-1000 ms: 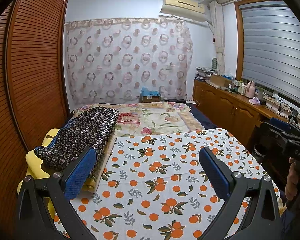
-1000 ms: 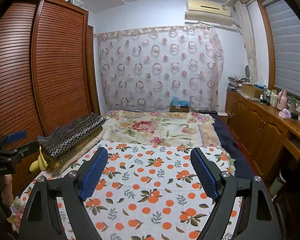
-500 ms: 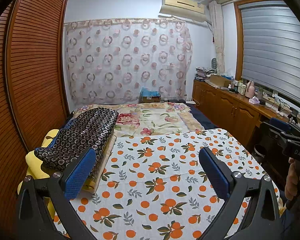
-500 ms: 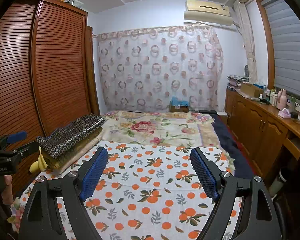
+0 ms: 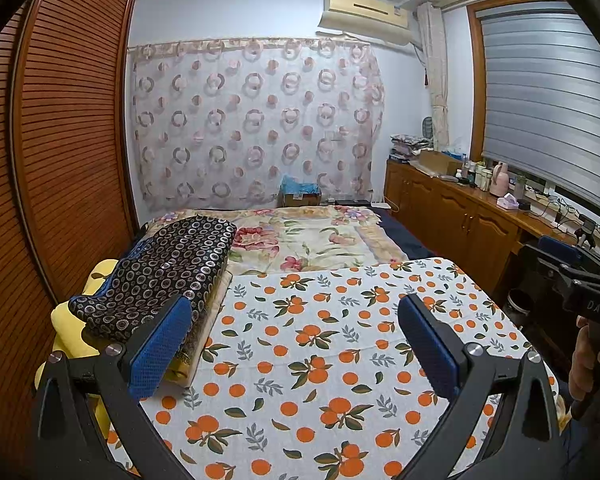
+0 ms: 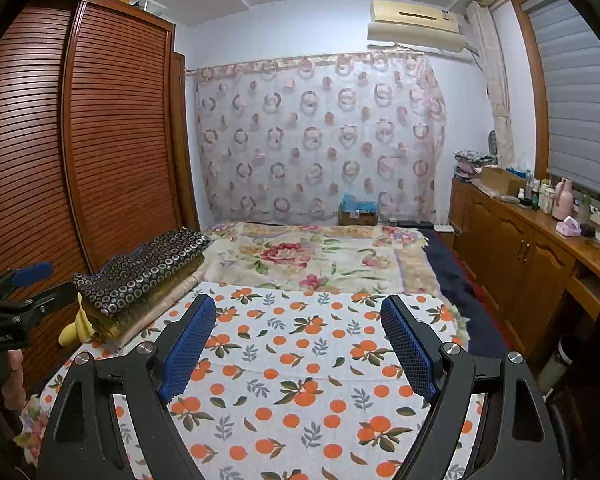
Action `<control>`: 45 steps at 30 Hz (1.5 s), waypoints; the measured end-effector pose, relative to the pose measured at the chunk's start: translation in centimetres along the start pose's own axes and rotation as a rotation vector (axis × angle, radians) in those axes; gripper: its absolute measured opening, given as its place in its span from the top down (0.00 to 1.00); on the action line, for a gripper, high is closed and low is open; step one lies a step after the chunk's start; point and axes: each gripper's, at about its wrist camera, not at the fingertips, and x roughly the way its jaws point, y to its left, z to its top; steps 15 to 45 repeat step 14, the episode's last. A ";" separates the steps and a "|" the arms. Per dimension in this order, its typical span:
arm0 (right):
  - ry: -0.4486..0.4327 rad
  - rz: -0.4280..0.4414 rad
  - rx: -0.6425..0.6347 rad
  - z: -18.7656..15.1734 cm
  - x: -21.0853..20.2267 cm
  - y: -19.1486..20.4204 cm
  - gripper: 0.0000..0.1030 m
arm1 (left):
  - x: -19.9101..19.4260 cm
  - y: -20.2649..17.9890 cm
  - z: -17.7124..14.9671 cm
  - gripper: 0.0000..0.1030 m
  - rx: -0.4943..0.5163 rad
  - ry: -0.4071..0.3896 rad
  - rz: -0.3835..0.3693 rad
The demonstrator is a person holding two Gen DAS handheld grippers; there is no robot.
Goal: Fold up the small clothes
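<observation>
While both hand-held grippers (image 5: pixel 294 344) (image 6: pixel 298 344) gape empty, folded clothes (image 5: pixel 160 272) lie ahead-left.

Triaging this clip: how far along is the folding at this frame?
Done: a folded stack topped by a dark ring-patterned piece sits at the left edge of the bed. In hand: nothing; the left gripper and right gripper are both open and empty above the orange-print cloth, which lies flat. Left: no unfolded garment shows in either view, so this is either the end or a pause between items.
</observation>
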 end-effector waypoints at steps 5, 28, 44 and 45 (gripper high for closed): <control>-0.001 0.000 0.000 0.0 0.0 0.0 0.17 | 0.0 0.0 0.0 0.00 0.000 0.000 0.001; -0.002 -0.002 0.001 0.0 0.1 0.1 0.17 | 0.1 0.1 -0.2 0.00 -0.001 0.001 0.001; -0.002 -0.002 0.001 0.0 0.1 0.1 0.17 | 0.1 0.1 -0.2 0.00 -0.001 0.001 0.001; -0.002 -0.002 0.001 0.0 0.1 0.1 0.17 | 0.1 0.1 -0.2 0.00 -0.001 0.001 0.001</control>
